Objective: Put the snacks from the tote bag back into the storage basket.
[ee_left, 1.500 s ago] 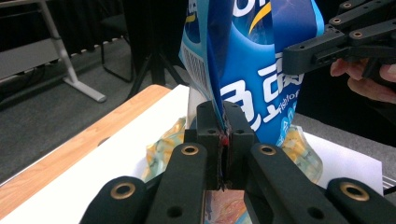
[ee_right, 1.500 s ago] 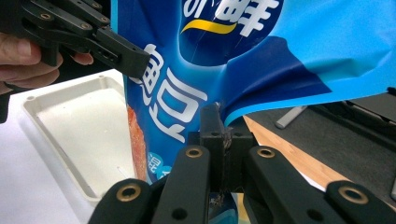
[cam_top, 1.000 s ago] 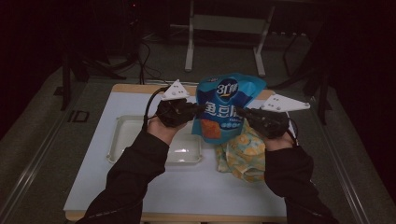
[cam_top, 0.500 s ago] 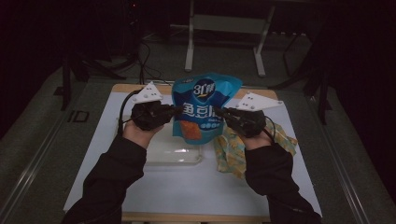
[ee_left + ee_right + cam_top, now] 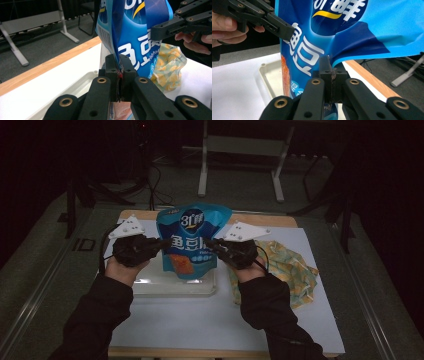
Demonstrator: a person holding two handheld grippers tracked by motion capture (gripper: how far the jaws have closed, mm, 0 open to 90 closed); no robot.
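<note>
A blue snack bag [image 5: 192, 240] with white lettering hangs upright above a clear plastic tray [image 5: 150, 285]. My left gripper [image 5: 161, 242] is shut on the bag's left edge, and my right gripper [image 5: 209, 244] is shut on its right edge. In the left gripper view the jaws pinch the bag [image 5: 132, 37] edge at my left gripper [image 5: 119, 72], with the other gripper's jaws holding the far side. In the right gripper view my right gripper [image 5: 331, 72] clamps the bag [image 5: 342, 32] edge above the tray [image 5: 269, 75].
A yellow patterned bag [image 5: 287, 267] lies on the white table top [image 5: 200, 320] to the right of the tray. The table's wooden far edge [image 5: 260, 220] runs behind the bag. A metal stand's legs [image 5: 240, 165] rise on the floor beyond.
Both grippers have carried the blue bag to the left, from above the yellow bag's side to above the tray.
</note>
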